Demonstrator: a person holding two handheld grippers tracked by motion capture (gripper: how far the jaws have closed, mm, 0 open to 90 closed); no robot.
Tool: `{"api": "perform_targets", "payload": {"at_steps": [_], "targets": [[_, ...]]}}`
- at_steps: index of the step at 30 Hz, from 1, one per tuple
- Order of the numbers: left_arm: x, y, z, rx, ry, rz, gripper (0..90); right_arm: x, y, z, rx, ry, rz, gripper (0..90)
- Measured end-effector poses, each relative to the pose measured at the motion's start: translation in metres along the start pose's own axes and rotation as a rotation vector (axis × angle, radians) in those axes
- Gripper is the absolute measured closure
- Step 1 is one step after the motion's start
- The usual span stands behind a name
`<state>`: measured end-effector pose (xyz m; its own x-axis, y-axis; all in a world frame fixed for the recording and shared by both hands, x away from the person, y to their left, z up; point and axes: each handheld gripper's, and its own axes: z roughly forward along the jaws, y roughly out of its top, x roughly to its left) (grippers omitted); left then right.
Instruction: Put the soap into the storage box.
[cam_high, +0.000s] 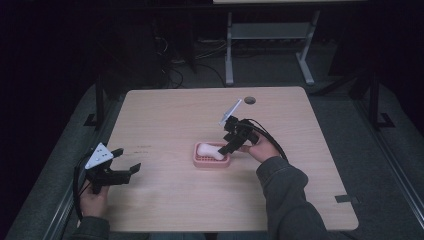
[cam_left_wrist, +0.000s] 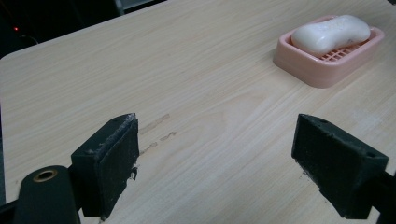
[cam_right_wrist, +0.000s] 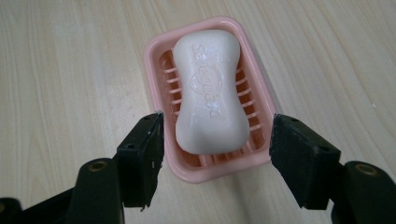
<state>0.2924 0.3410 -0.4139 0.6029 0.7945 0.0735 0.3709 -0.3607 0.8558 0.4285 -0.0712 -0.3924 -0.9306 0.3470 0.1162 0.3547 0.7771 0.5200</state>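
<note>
A white waisted soap bar (cam_right_wrist: 212, 98) (embossed, lettering unclear) lies flat in the pink slatted dish (cam_right_wrist: 156, 70).

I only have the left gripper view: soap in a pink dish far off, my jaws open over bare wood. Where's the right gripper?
Observer: The right gripper is at the soap dish, jaws straddling its near end.
Operator: Gripping the soap?
Observer: No. In the right gripper view the pads stand clear of the soap, which lies flat in the dish.
Operator: Anything on the soap?
Observer: An embossed logo along its top face.
</note>
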Motion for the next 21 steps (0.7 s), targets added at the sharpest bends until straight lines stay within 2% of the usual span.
{"api": "perform_targets", "payload": {"at_steps": [21], "targets": [[0.000,0.000,0.000,0.001,0.000,-0.001,14.5,0.001,-0.019,-0.019,-0.021,-0.017,0.027,32.7]]}}
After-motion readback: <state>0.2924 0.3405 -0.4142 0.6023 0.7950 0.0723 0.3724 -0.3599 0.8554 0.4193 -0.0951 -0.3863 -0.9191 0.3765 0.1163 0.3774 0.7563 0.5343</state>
